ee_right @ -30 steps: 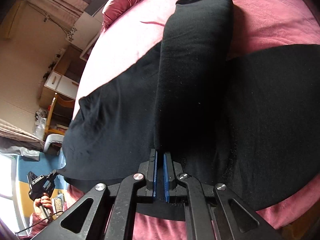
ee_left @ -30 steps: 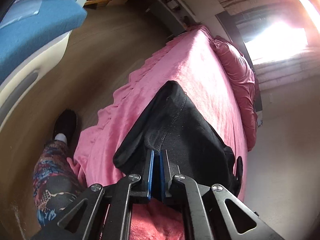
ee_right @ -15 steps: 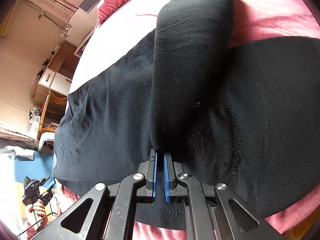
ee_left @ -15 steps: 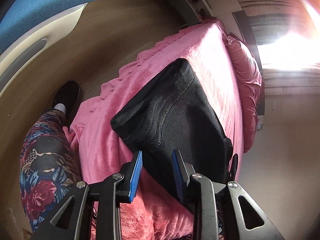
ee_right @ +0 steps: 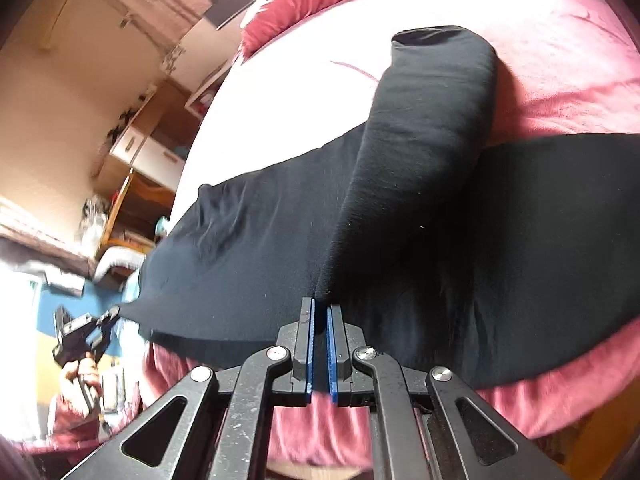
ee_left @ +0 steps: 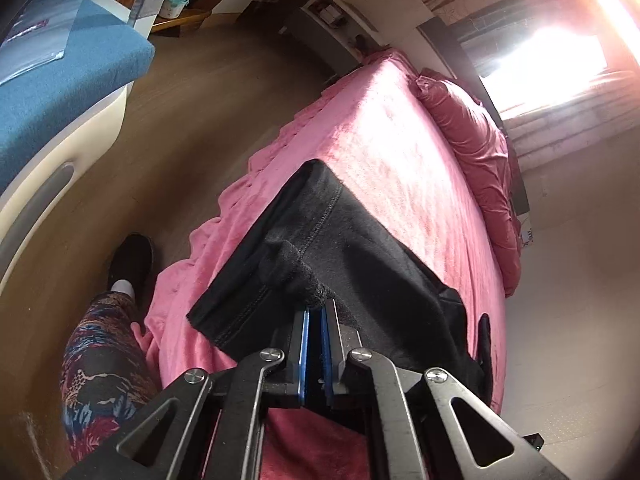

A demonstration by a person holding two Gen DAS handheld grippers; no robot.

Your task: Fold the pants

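Observation:
Black pants (ee_left: 360,256) lie on a pink bed (ee_left: 400,152). In the left wrist view my left gripper (ee_left: 316,312) is shut on a bunched bit of the pants' waist edge near the bed's near side. In the right wrist view my right gripper (ee_right: 320,312) is shut on a lifted fold of the pants (ee_right: 420,152), which rises as a tube above the flat part (ee_right: 248,240). The left gripper (ee_right: 86,330) also shows far left in that view, held in a hand.
A pink pillow (ee_left: 476,140) lies along the bed's far side. Wooden floor (ee_left: 192,128) and a blue-topped piece of furniture (ee_left: 52,92) are to the left. My leg and shoe (ee_left: 128,264) stand beside the bed. Cabinets (ee_right: 144,148) stand beyond the bed.
The left gripper opened half a second ago and has now shut again on a bunch of the waist edge. The right gripper kept its hold and pulled back a little.

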